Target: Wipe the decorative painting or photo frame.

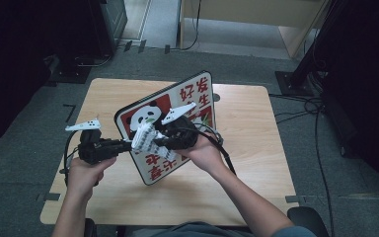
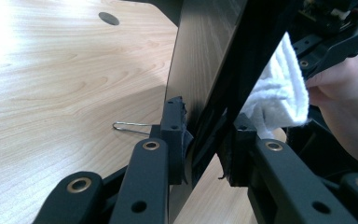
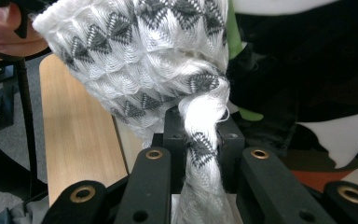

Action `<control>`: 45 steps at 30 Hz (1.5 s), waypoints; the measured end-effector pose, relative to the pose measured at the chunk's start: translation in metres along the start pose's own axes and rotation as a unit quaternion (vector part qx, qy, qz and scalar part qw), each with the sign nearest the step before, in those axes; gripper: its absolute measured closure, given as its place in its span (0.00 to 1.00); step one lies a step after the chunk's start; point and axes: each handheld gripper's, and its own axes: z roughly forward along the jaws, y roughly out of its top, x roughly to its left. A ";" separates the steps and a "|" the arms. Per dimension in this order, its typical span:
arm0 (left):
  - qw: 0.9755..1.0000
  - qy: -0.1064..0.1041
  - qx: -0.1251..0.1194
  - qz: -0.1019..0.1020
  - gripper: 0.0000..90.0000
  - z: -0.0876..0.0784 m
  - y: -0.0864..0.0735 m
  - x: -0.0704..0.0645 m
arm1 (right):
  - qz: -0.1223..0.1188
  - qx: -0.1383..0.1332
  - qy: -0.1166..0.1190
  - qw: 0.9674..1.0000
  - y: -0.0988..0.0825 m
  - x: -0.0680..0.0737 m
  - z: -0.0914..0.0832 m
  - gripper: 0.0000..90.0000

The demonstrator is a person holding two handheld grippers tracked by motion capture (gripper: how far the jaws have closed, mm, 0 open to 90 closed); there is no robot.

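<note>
A sign board (image 1: 187,98) with a panda picture and red characters is held tilted up above the wooden table (image 1: 246,148). My left gripper (image 1: 128,144) is shut on the board's left edge; in the left gripper view its jaws (image 2: 209,135) pinch the dark board edge (image 2: 200,70) from both sides. My right gripper (image 1: 159,140) is shut on a white cloth (image 1: 145,138) with grey triangles and holds it against the board's face. In the right gripper view the cloth (image 3: 140,51) bunches out of the jaws (image 3: 203,135), in front of the panda print (image 3: 307,70).
A thin metal wire clip (image 2: 130,127) lies on the table behind the board, and a round cable hole (image 2: 108,18) sits farther off. Grey floor surrounds the table, with cables (image 1: 301,106) trailing at the right. The person's hand (image 2: 340,93) shows beside the cloth.
</note>
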 end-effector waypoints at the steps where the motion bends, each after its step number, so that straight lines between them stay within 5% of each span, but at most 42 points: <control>1: 1.000 0.000 0.000 0.000 0.83 0.000 0.000 0.000 | -0.001 -0.003 -0.001 1.000 -0.002 0.000 0.000 0.89; 45: 1.000 0.000 0.000 -0.001 0.83 0.000 0.000 0.000 | 0.029 0.035 0.011 0.999 -0.047 0.001 0.030 0.89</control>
